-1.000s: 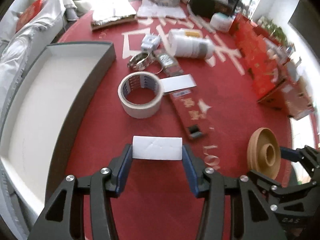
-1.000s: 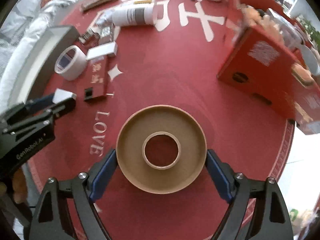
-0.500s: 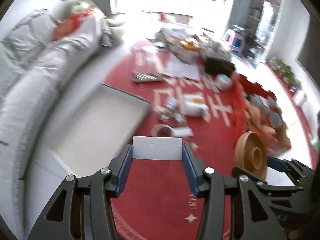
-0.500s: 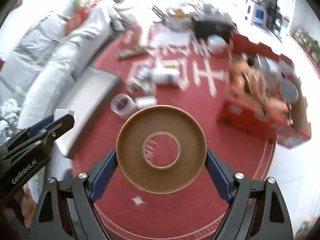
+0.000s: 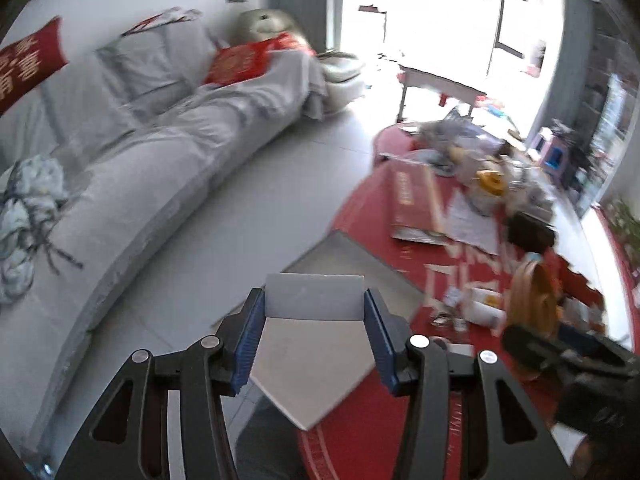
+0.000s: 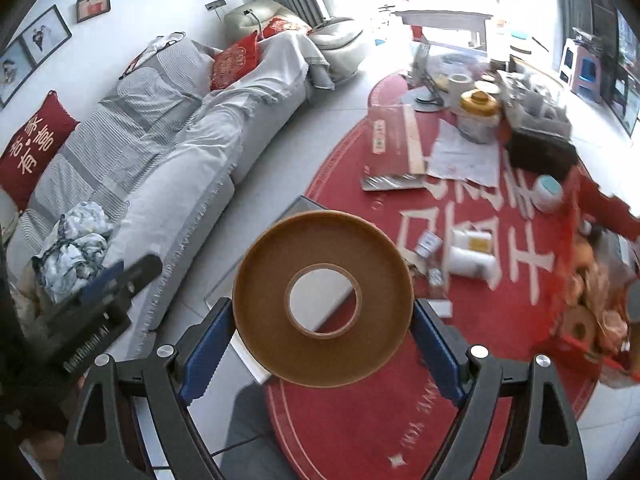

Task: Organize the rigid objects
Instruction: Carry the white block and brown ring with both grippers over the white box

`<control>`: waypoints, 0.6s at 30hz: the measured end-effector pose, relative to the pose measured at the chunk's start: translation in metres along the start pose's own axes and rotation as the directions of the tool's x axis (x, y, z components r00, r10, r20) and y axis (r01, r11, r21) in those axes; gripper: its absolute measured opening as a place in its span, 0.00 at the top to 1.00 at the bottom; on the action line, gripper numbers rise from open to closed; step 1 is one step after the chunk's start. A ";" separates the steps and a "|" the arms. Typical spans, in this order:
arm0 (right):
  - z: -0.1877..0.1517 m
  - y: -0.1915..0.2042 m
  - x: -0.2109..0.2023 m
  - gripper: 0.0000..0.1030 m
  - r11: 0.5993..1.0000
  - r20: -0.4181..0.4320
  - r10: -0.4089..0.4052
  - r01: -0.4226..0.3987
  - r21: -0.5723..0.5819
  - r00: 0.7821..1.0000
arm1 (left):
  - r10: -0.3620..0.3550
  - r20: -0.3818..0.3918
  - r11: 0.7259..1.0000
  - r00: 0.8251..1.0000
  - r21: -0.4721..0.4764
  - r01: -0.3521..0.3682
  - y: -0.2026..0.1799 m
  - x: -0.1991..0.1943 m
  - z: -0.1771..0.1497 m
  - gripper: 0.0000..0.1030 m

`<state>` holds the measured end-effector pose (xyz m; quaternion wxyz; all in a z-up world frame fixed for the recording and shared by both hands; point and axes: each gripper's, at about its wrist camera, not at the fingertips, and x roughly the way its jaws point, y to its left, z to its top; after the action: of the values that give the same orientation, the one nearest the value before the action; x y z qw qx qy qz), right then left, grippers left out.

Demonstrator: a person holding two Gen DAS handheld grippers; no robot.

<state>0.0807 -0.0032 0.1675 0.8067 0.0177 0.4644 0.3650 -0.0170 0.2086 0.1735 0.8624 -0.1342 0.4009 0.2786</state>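
your two wrist cameras look steeply down from high above; both share the grey sofa (image 5: 160,168) (image 6: 180,140) and red round rug (image 5: 400,440) (image 6: 400,420).

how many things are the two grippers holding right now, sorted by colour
white: 1, the flat block clamped in the left gripper
brown: 1, the tape roll clamped in the right gripper
total: 2
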 end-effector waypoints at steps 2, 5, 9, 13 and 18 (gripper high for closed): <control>0.010 0.010 0.013 0.15 1.000 -0.018 0.005 -0.006 -0.016 1.000 | 0.037 -0.022 0.999 0.999 -0.021 -0.037 0.008 0.017 -0.004 0.49; 0.022 0.025 0.038 0.15 0.999 -0.031 -0.031 0.029 -0.044 0.999 | 0.064 -0.080 0.996 0.995 -0.052 -0.068 0.019 0.048 -0.013 0.49; 0.028 0.033 0.075 0.15 0.998 -0.069 -0.046 0.042 -0.051 0.997 | 0.082 -0.148 0.993 0.986 -0.068 -0.092 0.021 0.092 -0.024 0.49; 0.027 0.035 0.108 0.15 0.995 -0.109 -0.080 0.072 -0.072 0.991 | 0.090 -0.198 0.993 0.976 -0.063 -0.104 0.022 0.126 -0.030 0.49; 0.025 0.031 0.138 0.15 0.994 -0.161 -0.094 0.083 -0.075 0.983 | 0.094 -0.244 0.992 0.965 -0.061 -0.112 0.020 0.153 -0.038 0.49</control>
<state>0.1234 0.1110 0.0915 0.7814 -0.0604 0.5168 0.3445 0.0276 0.2648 0.0321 0.7863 -0.1776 0.4982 0.3195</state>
